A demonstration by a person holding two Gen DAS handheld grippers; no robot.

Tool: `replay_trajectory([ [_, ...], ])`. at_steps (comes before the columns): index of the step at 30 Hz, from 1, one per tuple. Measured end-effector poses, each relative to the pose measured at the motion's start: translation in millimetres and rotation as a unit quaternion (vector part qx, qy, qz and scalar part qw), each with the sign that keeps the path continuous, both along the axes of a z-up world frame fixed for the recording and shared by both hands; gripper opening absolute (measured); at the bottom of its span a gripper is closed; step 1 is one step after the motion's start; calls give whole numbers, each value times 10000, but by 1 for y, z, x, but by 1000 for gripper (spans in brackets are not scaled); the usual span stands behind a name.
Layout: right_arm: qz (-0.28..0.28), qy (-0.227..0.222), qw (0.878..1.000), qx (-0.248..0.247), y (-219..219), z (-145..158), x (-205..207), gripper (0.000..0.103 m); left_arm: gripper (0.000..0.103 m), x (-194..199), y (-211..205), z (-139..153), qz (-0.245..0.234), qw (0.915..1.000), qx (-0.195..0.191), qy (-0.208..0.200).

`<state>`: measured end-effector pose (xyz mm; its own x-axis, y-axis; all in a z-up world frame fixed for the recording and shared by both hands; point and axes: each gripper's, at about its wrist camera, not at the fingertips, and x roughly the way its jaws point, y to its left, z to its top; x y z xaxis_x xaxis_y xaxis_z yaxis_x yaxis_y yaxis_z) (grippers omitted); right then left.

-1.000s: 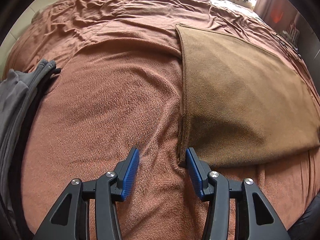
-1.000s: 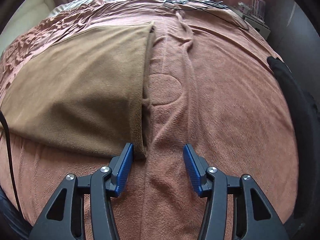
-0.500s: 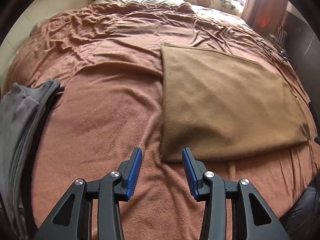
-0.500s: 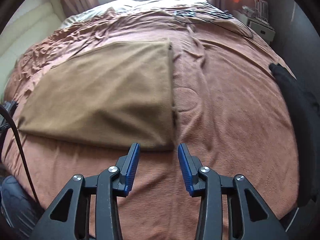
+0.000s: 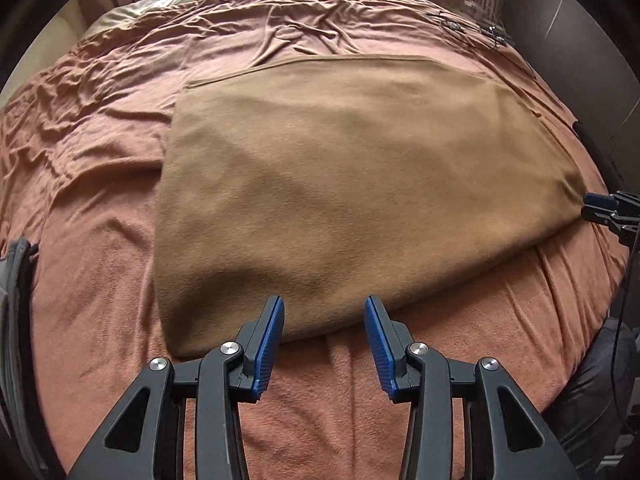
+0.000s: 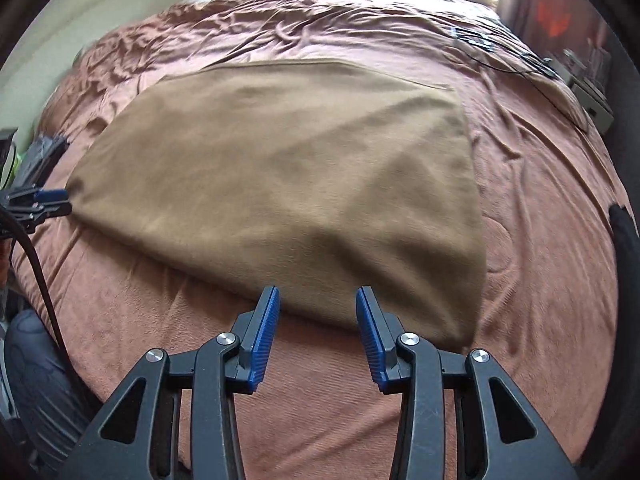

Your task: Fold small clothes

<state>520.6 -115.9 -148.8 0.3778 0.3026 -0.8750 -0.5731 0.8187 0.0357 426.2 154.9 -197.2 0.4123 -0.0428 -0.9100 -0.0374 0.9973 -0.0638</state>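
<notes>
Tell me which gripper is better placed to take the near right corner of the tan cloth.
Right. The right gripper hovers open over the near edge of the tan cloth, close beside that corner; the left gripper, also open, stands toward the opposite corner.

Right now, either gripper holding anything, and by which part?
Nothing held. Left gripper and right gripper are open, above the tan cloth near edge.

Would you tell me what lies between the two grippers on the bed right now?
The tan cloth lies between the left gripper and right gripper, flat on the rust blanket, nothing else; both wrist views show it.
</notes>
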Motion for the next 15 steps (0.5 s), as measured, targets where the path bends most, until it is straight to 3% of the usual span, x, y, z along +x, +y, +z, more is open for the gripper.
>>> replay_trajectory([
  [8,395,42,9991,-137,40,-12,9,37,44,19,-13,-14,-44,9996,136,233],
  [15,556,289,9961,-620,67,-45,18,37,45,21,-15,-35,-37,9979,246,590],
])
